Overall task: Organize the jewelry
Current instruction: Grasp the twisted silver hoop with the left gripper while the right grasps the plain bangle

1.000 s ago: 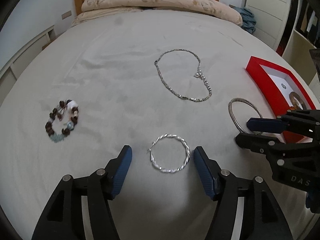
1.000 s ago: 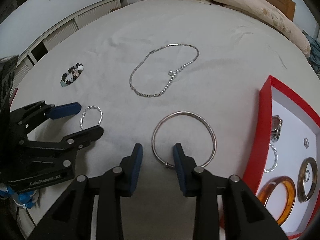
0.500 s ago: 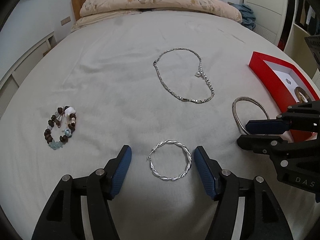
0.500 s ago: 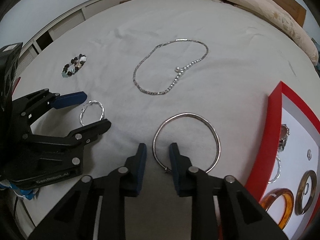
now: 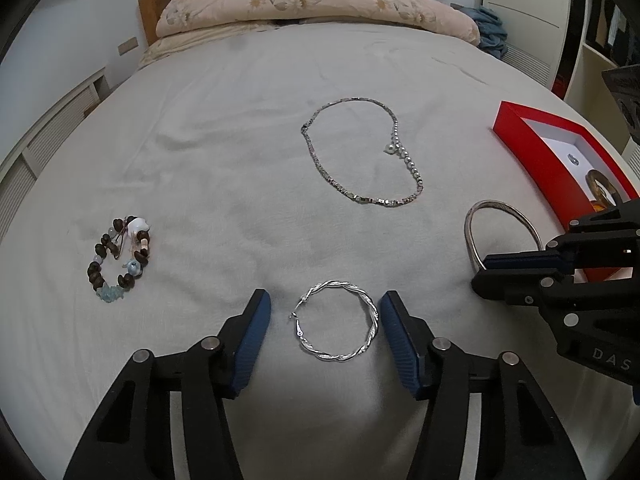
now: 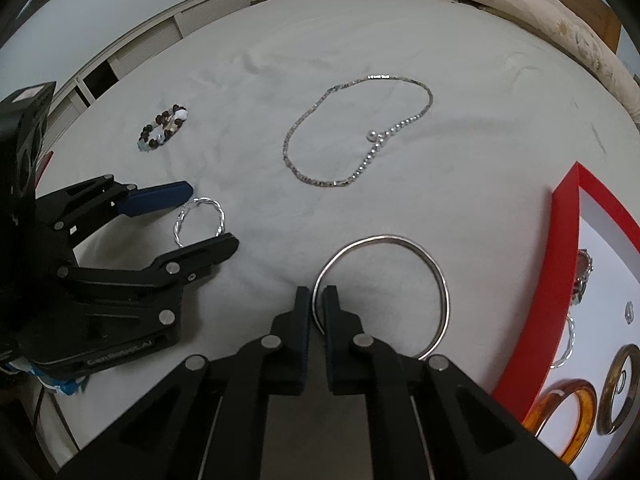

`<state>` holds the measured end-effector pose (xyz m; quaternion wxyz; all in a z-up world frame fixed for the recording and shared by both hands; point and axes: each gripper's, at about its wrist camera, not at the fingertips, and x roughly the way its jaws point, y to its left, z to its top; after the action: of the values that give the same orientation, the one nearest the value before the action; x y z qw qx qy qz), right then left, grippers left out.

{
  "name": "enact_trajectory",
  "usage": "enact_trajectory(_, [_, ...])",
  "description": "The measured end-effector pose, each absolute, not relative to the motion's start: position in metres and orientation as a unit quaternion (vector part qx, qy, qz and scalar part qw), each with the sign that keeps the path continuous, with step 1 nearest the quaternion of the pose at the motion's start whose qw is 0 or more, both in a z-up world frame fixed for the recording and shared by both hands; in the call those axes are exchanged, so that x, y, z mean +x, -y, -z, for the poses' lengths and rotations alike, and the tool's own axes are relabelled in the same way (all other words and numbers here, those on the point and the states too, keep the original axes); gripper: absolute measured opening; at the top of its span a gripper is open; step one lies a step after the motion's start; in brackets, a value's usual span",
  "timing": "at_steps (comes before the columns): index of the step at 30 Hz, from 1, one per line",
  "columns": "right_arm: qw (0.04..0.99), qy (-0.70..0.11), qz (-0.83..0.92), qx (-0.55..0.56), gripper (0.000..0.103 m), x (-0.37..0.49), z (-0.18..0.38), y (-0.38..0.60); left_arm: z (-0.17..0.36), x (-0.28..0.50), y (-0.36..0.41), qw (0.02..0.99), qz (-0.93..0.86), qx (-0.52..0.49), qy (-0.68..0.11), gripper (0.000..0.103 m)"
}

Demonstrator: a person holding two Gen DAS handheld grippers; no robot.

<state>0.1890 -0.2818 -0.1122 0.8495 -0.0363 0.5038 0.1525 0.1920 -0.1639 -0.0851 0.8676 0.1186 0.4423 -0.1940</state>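
2 claws work low over the bed point(image 5: 200, 152). The right claw point(image 6: 318, 308) is pinched tight on the plain silver bangle point(image 6: 400, 242) at its 8 o'clock rim. The left claw point(image 5: 324, 320), jaws just narrowed yet clear, straddles the twisted silver hoop point(image 5: 338, 320). The red box point(image 6: 560, 264) sits at 3 o'clock.

"DAS" – right gripper point(image 5: 486, 270), "GenRobot.AI" – left gripper point(image 6: 200, 216)
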Motion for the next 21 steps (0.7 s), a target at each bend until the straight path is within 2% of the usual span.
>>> enact_trajectory(7, [0.855, -0.496, -0.153, -0.015, 0.005, 0.181, 0.11, 0.284, 0.083, 0.191, 0.165, 0.867, 0.197, 0.118, -0.442, 0.043])
enact_trajectory(21, [0.86, -0.484, -0.16, 0.031, 0.004, 0.165, 0.106, 0.284, 0.075, 0.18, 0.152, 0.866, 0.206, 0.079, -0.448, 0.042])
